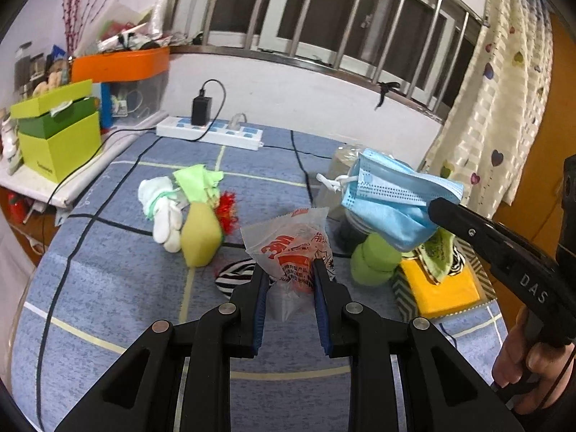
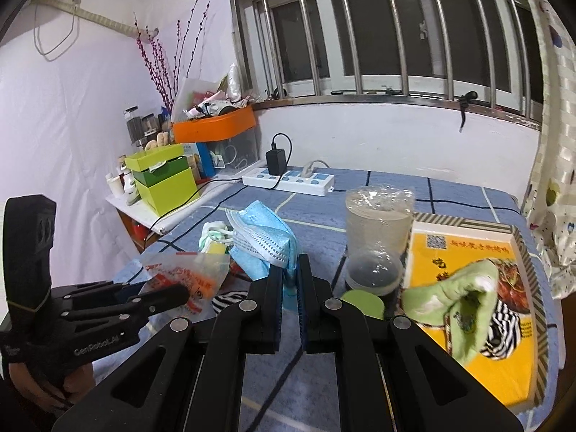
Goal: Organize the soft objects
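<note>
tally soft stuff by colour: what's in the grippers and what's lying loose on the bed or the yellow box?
Blue: 1, mask bundle in right gripper
Red-white: 1, packet in left gripper
Green: 2, cloth, cloth
White: 1, gloves
Yellow: 1, sponge
Total: 6

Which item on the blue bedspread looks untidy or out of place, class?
The green cloth lies crumpled over a zebra-striped piece on the yellow box, half hanging off its edge, while other soft items sit heaped elsewhere.
</note>
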Tool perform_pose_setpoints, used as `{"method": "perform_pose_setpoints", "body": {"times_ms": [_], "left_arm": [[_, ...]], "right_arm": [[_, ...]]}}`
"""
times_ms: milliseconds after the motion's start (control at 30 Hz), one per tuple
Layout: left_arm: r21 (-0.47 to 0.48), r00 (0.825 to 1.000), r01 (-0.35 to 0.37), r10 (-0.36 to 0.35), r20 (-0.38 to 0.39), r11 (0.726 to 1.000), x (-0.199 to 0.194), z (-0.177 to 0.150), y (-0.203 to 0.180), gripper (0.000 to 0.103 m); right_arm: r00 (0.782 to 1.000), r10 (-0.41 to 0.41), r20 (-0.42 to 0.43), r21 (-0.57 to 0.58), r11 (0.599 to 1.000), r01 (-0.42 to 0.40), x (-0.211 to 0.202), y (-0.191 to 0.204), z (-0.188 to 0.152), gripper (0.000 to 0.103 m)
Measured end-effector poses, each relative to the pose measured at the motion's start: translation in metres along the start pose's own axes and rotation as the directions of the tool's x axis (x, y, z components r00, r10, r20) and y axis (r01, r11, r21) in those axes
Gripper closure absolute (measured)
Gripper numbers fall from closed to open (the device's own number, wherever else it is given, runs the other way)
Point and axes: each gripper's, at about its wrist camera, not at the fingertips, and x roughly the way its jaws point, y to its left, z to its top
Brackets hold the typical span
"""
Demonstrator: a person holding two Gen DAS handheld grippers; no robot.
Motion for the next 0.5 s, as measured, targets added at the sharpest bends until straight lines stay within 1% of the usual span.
{"method": "perform_pose_setpoints", "body": {"times_ms": [233,500], "left_arm": [[0.034,1.000,0.022,-0.023,0.002,0.999,-0.002,0.001,-0.020,0.080],[0.069,0.999,0.047,-0.047,-0.006,0.996,-0.001,0.002,-0.037,0.080]], "right_arm": [[1.000,-0.025,0.016,0.022,0.999,0.024,-0.022,-0.012,-0.008,0.096],[0.998,-0.058,0.017,0.058,0.997,0.057,-0.037,-0.028,-0.015,0.096]]}}
